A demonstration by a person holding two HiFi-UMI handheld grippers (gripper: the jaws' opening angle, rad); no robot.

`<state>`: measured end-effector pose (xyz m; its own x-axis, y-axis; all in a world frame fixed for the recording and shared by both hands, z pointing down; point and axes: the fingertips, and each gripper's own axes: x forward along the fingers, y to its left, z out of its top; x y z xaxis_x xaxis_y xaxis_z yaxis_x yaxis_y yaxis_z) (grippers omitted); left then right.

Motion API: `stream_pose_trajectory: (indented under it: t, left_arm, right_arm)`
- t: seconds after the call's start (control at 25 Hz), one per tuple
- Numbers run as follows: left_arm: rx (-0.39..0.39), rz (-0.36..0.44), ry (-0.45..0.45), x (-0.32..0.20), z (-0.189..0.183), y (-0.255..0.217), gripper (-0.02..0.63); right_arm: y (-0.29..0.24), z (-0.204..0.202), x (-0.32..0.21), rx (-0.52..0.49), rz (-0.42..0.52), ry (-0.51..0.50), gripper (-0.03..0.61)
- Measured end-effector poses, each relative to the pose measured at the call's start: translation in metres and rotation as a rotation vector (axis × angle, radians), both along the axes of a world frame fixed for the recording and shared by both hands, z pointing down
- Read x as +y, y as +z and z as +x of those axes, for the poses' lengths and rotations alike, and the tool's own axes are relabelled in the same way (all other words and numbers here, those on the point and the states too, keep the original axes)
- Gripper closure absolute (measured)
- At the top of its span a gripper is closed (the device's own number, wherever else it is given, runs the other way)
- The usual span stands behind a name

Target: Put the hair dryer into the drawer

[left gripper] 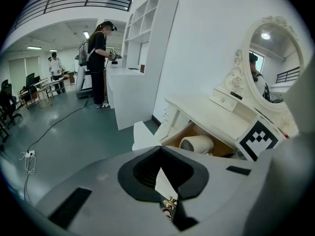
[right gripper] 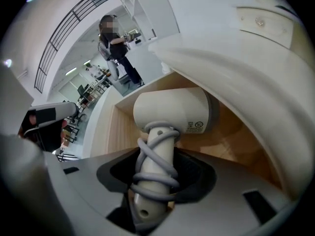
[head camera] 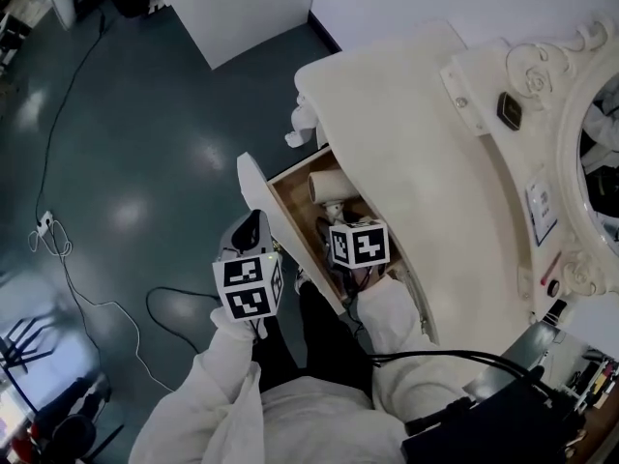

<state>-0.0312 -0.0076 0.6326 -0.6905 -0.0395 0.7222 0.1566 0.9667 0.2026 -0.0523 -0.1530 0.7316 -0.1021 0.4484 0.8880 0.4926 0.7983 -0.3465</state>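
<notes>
The cream hair dryer (right gripper: 170, 112) has its grey cord wound round the handle. My right gripper (right gripper: 152, 191) is shut on that handle and holds the dryer over the wooden floor of the open drawer (right gripper: 221, 136). In the head view the dryer (head camera: 327, 189) lies inside the drawer (head camera: 290, 222), under the vanity table's top (head camera: 416, 143), with the right gripper (head camera: 340, 218) just behind it. My left gripper (head camera: 250, 235) sits at the white drawer front (head camera: 253, 187). In its own view the left gripper (left gripper: 165, 191) is shut on the front's thin edge by a gold handle ornament; the dryer (left gripper: 196, 144) shows beyond.
An oval mirror (left gripper: 268, 68) in a carved frame stands on the table. A cable (head camera: 58, 249) trails over the dark floor at left. A tall white shelf unit (left gripper: 142, 58) stands behind the table, and a person (left gripper: 98, 58) stands farther back.
</notes>
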Motion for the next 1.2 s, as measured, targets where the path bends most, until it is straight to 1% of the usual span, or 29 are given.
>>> stream_pose_trajectory:
  t: [0.2,0.44,0.72,0.88,1.2]
  left_arm:
    - [0.015,-0.003,0.041,-0.007,-0.009,0.005,0.613]
    - [0.032,-0.002,0.063,-0.010,-0.013,0.010,0.614]
    - [0.035,-0.002,0.073,-0.012,-0.012,0.010,0.613]
    - [0.038,0.000,0.070,-0.008,-0.009,0.011,0.614]
    - [0.025,0.007,0.078,-0.002,-0.005,0.003,0.613]
  right_arm:
    - [0.012,-0.009,-0.009,-0.003,0.013,0.069,0.322]
    - [0.022,-0.010,-0.011,-0.040,0.073,0.053,0.321]
    - [0.029,-0.008,-0.010,-0.013,0.076,0.072,0.321]
    - [0.035,-0.006,-0.012,-0.003,0.101,0.079,0.319]
    - [0.032,-0.006,-0.015,-0.034,0.139,0.085,0.310]
